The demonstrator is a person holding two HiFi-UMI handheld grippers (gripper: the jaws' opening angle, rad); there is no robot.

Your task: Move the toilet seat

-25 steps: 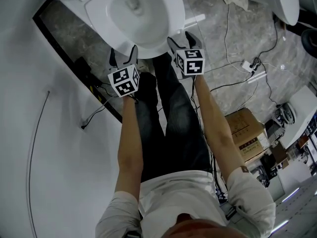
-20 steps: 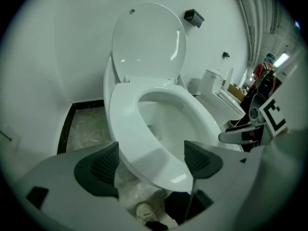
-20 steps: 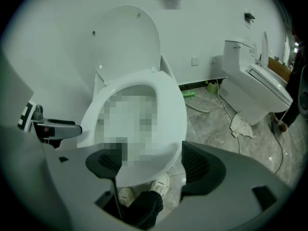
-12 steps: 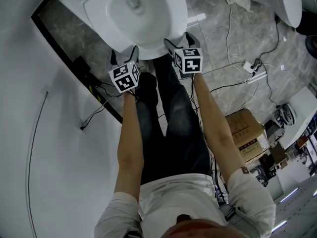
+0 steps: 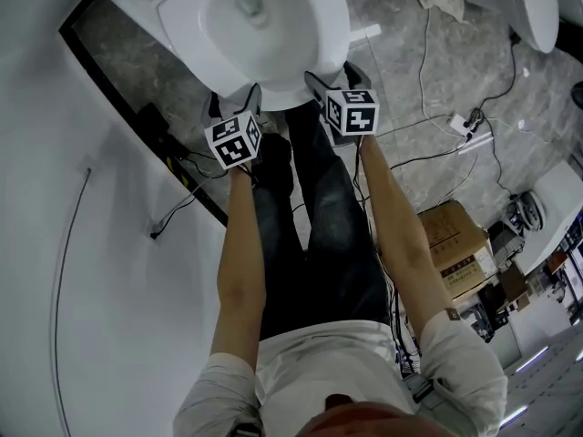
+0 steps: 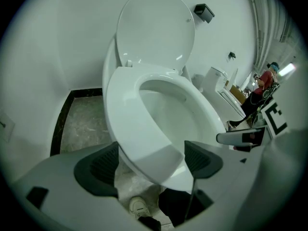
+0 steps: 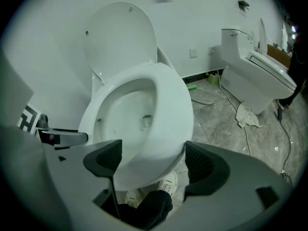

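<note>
The white toilet seat [image 5: 321,35] lies down on the bowl, with the lid [image 6: 156,28] standing up against the wall. My left gripper [image 5: 232,105] is at the seat's front left and my right gripper [image 5: 335,78] at its front right. In the left gripper view the left gripper [image 6: 149,161] stands open, with the seat's front edge [image 6: 127,129] between the pads, which do not press on it. The right gripper [image 7: 151,161] is likewise open around the seat's front rim [image 7: 171,109]. Both pairs of jaws have just been opening.
A second toilet [image 7: 260,81] stands to the right, with a crumpled rag [image 7: 248,115] on the marble floor beside it. Cables and a power strip [image 5: 455,121] trail across the floor, near a cardboard box [image 5: 451,239]. A white wall with black skirting [image 5: 137,107] runs at left. The person's shoes [image 7: 168,182] are under the bowl's front.
Both grippers have come down a little at the front of the seat. The toilet and its seat have not moved.
</note>
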